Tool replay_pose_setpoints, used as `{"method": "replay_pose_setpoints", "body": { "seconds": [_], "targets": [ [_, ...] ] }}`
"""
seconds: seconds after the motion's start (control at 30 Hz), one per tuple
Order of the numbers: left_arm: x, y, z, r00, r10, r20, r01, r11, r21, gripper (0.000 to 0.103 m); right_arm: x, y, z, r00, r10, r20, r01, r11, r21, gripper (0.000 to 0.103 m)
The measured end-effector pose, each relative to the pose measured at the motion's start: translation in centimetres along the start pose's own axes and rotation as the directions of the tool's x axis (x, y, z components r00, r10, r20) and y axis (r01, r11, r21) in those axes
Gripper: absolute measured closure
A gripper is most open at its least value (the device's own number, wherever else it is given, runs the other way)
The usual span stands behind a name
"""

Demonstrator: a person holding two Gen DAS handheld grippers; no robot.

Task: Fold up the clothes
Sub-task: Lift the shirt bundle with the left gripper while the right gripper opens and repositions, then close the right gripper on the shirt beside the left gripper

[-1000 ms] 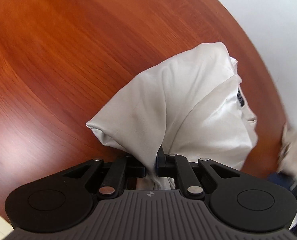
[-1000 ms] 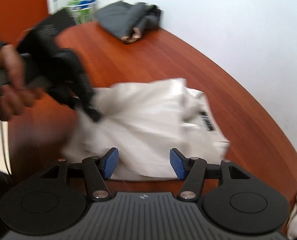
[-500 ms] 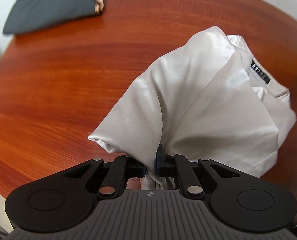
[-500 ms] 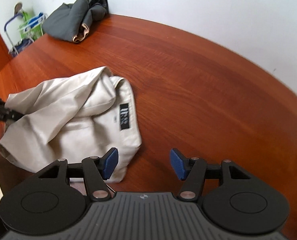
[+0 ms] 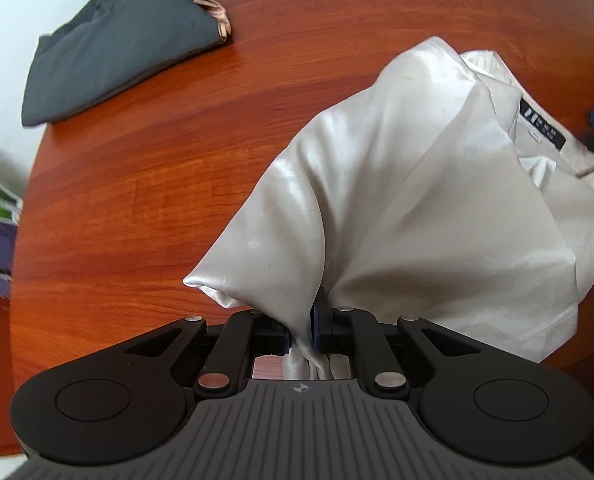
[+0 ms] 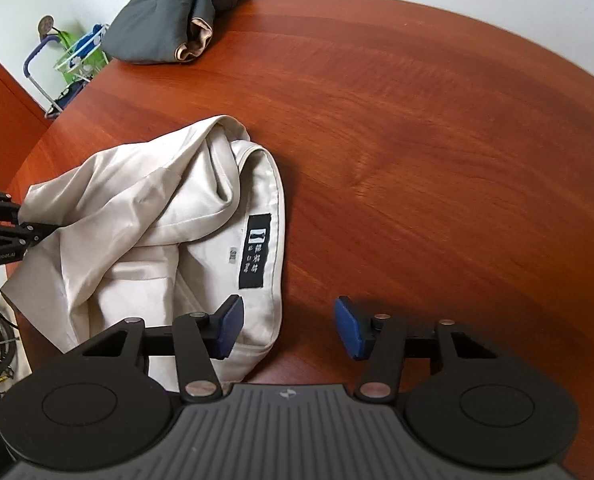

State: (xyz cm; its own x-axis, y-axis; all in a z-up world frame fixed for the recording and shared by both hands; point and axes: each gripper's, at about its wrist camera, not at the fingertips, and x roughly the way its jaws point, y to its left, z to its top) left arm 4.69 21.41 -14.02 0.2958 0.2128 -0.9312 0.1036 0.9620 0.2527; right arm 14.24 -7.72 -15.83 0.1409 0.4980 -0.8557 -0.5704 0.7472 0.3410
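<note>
The left tool [image 5: 301, 326] pinches the cream shirt [image 6: 169, 216], collar toward the right tool [image 6: 288, 327], which hangs spread and empty.

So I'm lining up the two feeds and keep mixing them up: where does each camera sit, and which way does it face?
Left wrist: on the left gripper, looking along its shut fingers over the cream garment it pinches, toward the dark clothes.
Right wrist: on the right gripper, open, looking down at the table beside the garment's black label.
Shared: the garment, dark clothes, table; the right view also shows the left gripper at its left edge.
</note>
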Motion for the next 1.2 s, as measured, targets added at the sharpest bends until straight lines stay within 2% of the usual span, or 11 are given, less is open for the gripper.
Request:
{"method": "replay_pose_setpoints", "body": {
  "seconds": [0.2, 0.53, 0.8, 1.03, 1.2],
  "targets": [
    [-0.2, 0.7, -0.6, 1.0, 0.005, -0.004, -0.005, 1.0, 0.031, 0.092, 1.1, 1.9, 0.2, 1.0, 0.021, -0.021, -0.022, 1.0, -0.007, 0.056],
    [0.0, 1.1, -0.7, 1.0, -0.01, 0.004, 0.01, 1.0, 0.019, 0.092, 0.0, 3.0, -2.0, 0.997, 0.051, -0.063, -0.047, 0.996, 0.073, 0.057],
    [0.0, 1.2, -0.8, 1.0, -0.022, 0.009, 0.022, 1.0, -0.002, 0.091, -0.1, 3.4, -2.7, 0.997, 0.057, -0.043, -0.052, 0.992, 0.119, 0.057],
    [0.0, 1.3, -0.8, 1.0, -0.025, 0.011, 0.025, 1.0, -0.008, 0.091, 0.5, 3.7, -1.8, 0.998, 0.064, -0.002, -0.063, 0.988, 0.144, 0.057],
    [0.0, 1.5, -0.8, 0.999, -0.03, 0.012, 0.03, 0.999, -0.02, 0.09, 1.5, 3.7, -0.4, 0.998, 0.07, 0.01, -0.07, 0.984, 0.166, 0.068]
  ]
}}
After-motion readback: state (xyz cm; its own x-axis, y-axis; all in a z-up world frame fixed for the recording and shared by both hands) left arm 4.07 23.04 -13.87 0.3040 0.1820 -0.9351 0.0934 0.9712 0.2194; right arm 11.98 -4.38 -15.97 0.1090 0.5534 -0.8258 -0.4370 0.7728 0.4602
